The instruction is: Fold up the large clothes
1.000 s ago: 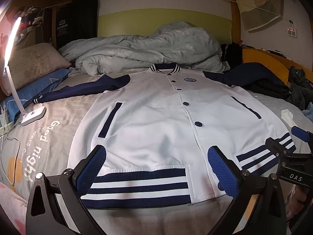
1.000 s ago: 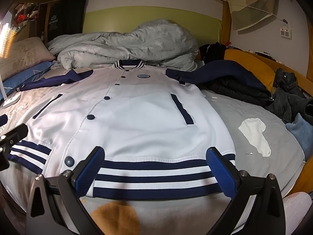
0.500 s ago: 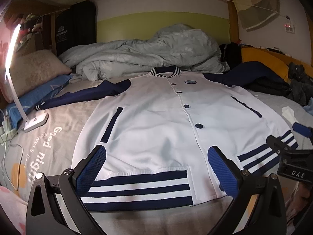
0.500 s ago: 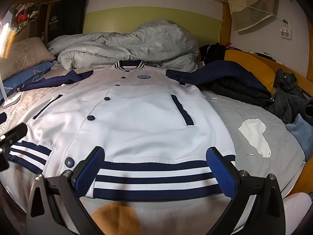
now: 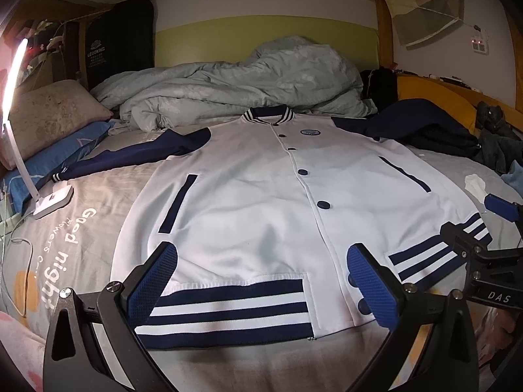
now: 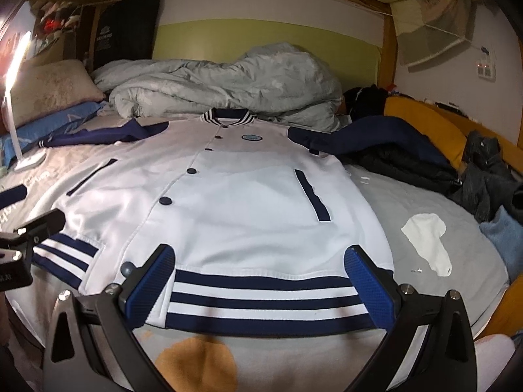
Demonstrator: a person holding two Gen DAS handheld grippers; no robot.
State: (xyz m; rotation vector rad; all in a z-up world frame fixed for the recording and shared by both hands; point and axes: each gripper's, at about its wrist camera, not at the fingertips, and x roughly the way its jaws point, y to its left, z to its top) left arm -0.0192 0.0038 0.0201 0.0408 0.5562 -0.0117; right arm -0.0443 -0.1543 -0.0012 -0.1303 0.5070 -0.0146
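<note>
A white varsity jacket (image 5: 255, 202) with navy sleeves and a navy-striped hem lies flat, front up, on the bed; it also fills the right wrist view (image 6: 255, 202). My left gripper (image 5: 261, 277) is open and empty, hovering above the hem's left half. My right gripper (image 6: 258, 281) is open and empty above the hem's right half. The right gripper also shows at the right edge of the left wrist view (image 5: 490, 245). The left gripper shows at the left edge of the right wrist view (image 6: 29, 238). The jacket's right sleeve (image 6: 369, 134) drapes over dark clothes.
A crumpled grey duvet (image 5: 235, 88) lies behind the collar. A lit desk lamp (image 5: 19, 137) and pillows (image 5: 49, 121) are at the left. Dark clothes (image 6: 425, 166) and jeans (image 6: 490, 176) pile at the right, near a white sock (image 6: 428, 241). The wooden bed rail (image 6: 425, 124) runs along the right.
Both grippers have risen and tilted slightly, so the jacket sits a little lower in both views. Both stay open. The jacket has not moved.
</note>
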